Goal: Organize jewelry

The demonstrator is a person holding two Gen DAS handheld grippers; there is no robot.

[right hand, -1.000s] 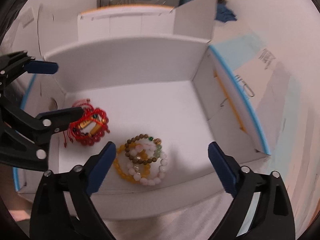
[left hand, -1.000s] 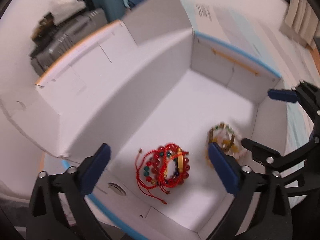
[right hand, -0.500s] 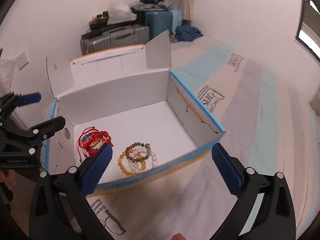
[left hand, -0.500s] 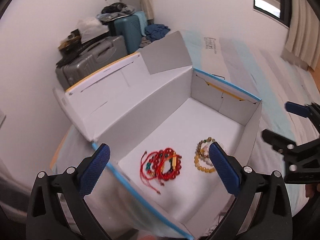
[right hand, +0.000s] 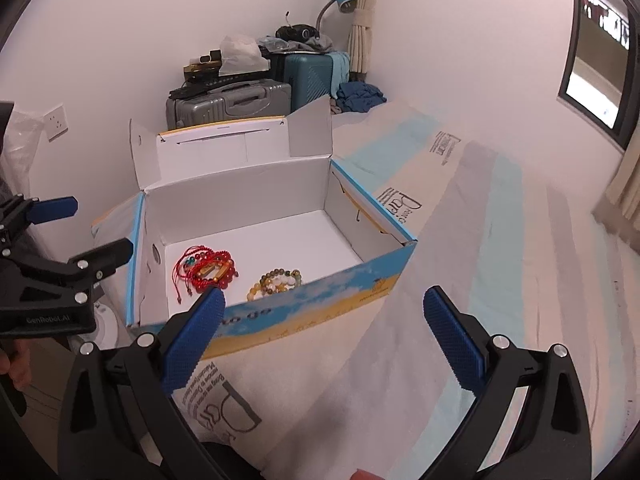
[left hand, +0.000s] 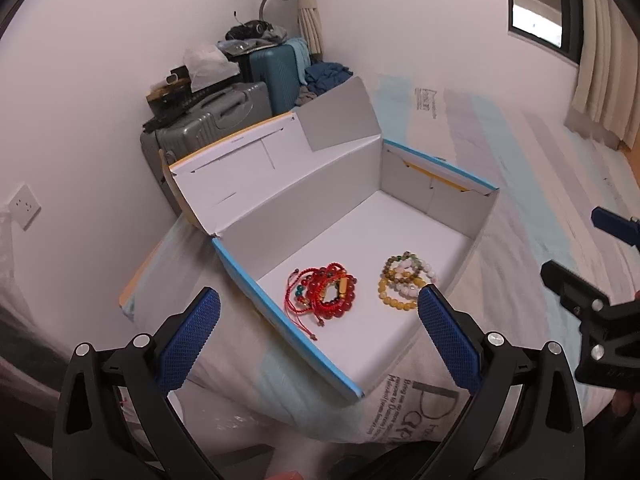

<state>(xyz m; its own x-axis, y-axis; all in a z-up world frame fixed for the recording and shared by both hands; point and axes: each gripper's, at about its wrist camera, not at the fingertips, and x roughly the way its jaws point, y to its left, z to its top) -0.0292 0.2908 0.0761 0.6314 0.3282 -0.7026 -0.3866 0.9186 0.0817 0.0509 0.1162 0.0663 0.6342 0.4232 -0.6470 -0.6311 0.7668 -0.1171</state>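
Note:
An open white cardboard box (left hand: pixel 404 224) with blue rims (right hand: pixel 344 284) sits on a bed. Inside lie a pile of red bead and cord bracelets (left hand: pixel 326 292) (right hand: pixel 208 270) and a pile of yellow, brown and white bead bracelets (left hand: pixel 404 282) (right hand: pixel 276 280). My left gripper (left hand: pixel 318 338) is open and empty, held above and in front of the box; it also shows at the left of the right wrist view (right hand: pixel 84 228). My right gripper (right hand: pixel 324 334) is open and empty, held back from the box's front wall; it shows at the right of the left wrist view (left hand: pixel 588 244).
The box lid (left hand: pixel 256 156) stands open at the back. The bed sheet (right hand: pixel 500 280) with pale blue stripes spreads to the right. Suitcases (right hand: pixel 240 100) and clothes are stacked by the wall behind the box. A wall socket (left hand: pixel 24 206) is at left.
Both grippers have pulled up and back out of the box, from close over the bracelets to well clear of it. The bracelets lie where they were.

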